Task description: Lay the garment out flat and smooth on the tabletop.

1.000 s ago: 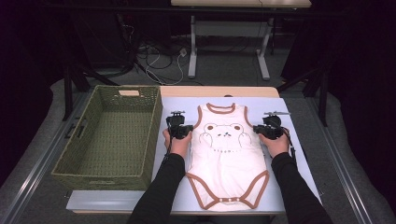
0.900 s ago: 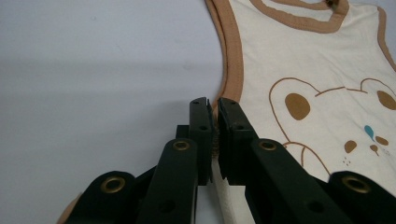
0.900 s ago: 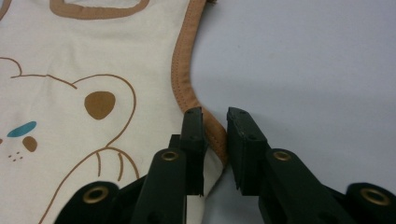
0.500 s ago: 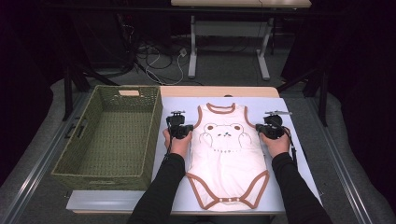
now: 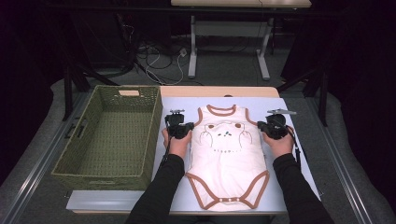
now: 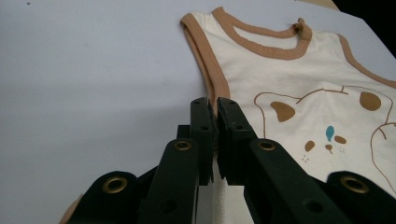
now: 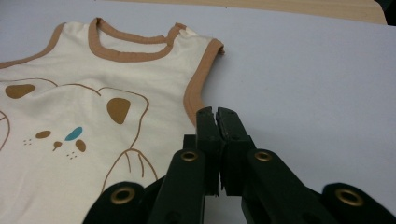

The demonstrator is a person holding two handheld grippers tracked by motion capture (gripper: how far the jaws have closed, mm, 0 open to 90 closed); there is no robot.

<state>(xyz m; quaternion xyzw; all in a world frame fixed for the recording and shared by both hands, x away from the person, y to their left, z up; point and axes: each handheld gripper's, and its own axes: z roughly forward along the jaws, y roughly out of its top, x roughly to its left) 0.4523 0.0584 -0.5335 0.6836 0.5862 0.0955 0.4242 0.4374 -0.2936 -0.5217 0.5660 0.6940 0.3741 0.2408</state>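
Lighting/quality record, 3 views.

High view: worktop (image 5: 289,154) lit bright from above, pale mat evenly exposed, no glare. Surroundings very dark; room beyond falls to near black at left, right and top edges. Soft shadow under basket (image 5: 109,135) rim, interior dimmer. Detail soft overall, low res look; slight grain in dark areas.

Left gripper view: left tool (image 6: 214,108) near lens, black, underexposed, edges a bit soft. Broad grey shadow on mat at left and below. Bodysuit (image 6: 299,93) sharp, colours clean. Top right corner black.

Right gripper view: right tool (image 7: 215,114) dark, close, slightly soft. Mat bright, even, mild falloff toward bottom right. Print on cloth crisp.
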